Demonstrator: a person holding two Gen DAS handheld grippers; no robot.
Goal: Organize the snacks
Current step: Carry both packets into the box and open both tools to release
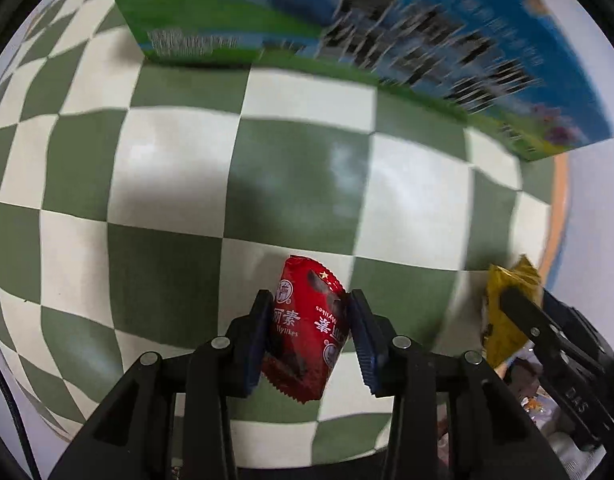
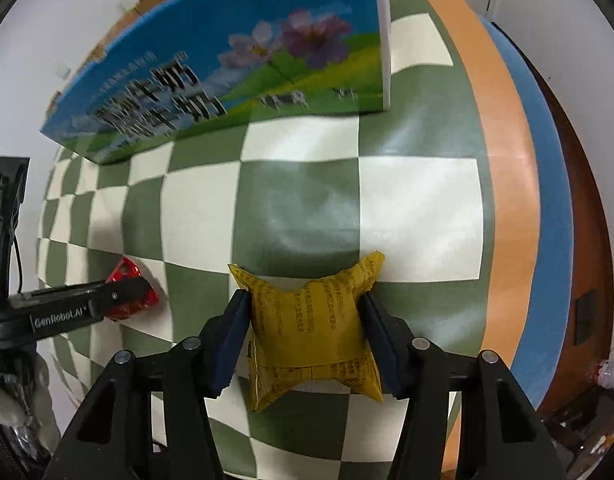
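My left gripper (image 1: 309, 326) is shut on a red snack packet (image 1: 307, 328), held above the green-and-white checkered tablecloth (image 1: 179, 168). My right gripper (image 2: 305, 330) is shut on a yellow snack packet (image 2: 311, 332) whose sides are squeezed in by the pads. In the left wrist view the yellow packet (image 1: 503, 316) and the right gripper show at the lower right. The right wrist view has the red packet (image 2: 131, 292) and a left finger at the far left. A blue-and-green printed carton (image 1: 387, 32) stands ahead of both grippers (image 2: 227, 76).
The tablecloth (image 2: 419, 216) ends on the right at an orange strip (image 2: 507, 200) and a blue band (image 2: 547, 208), the table's edge. Some cluttered items lie at the lower right of the left wrist view (image 1: 539, 396), too blurred to name.
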